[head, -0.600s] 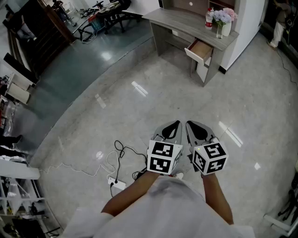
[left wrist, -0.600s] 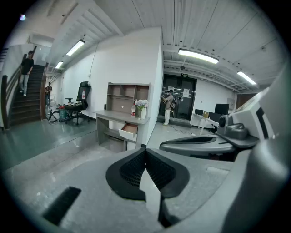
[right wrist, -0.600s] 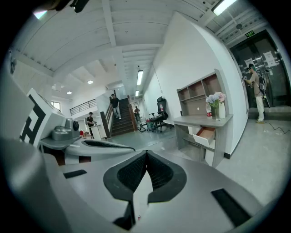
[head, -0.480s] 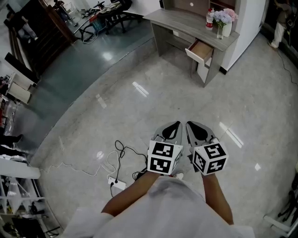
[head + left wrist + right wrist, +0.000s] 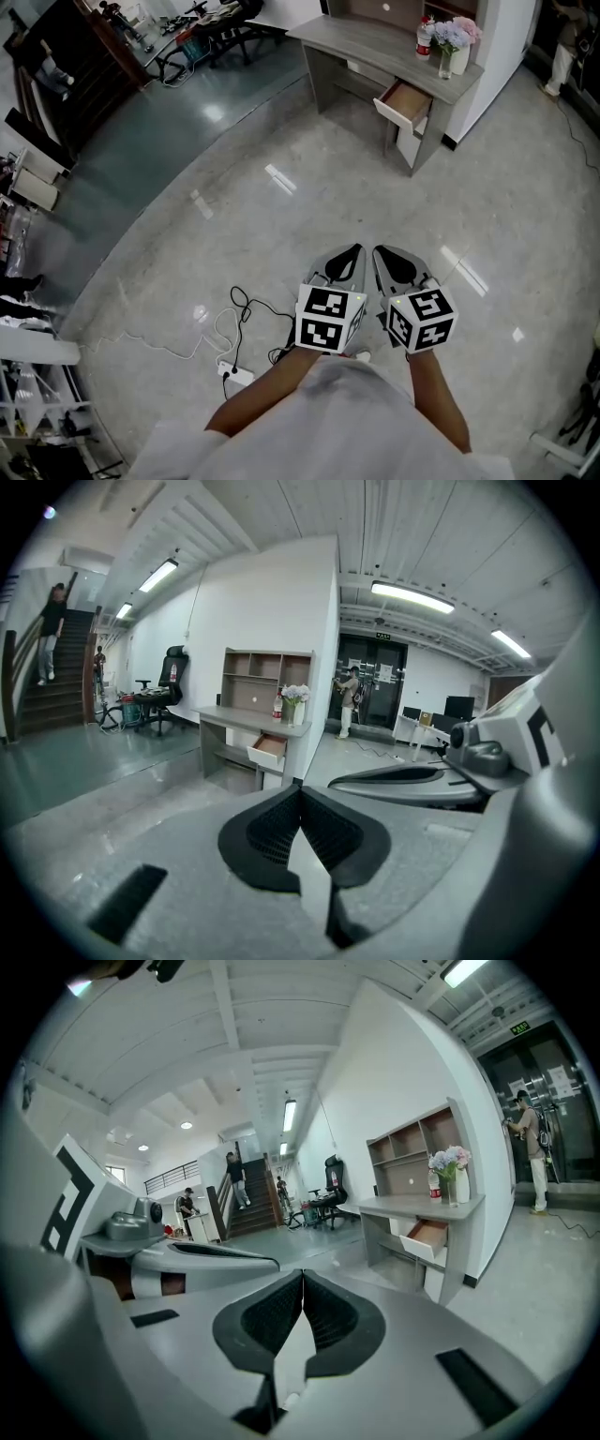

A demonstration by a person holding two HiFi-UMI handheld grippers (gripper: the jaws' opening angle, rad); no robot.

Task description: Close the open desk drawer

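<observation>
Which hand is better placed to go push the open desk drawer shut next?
Right, slightly. The right tool and left tool are both shut, empty, side by side, far from the desk; the open drawer lies ahead toward the right, on the right tool's side.

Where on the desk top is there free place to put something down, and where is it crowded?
The desk top looks bare from the bottle to its left end. The right end, above the open drawer, is crowded: bottle, flower vase.

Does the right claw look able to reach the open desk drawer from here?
Probably not yet: the right claw hangs far short of the drawer, though only floor lies between them.
</observation>
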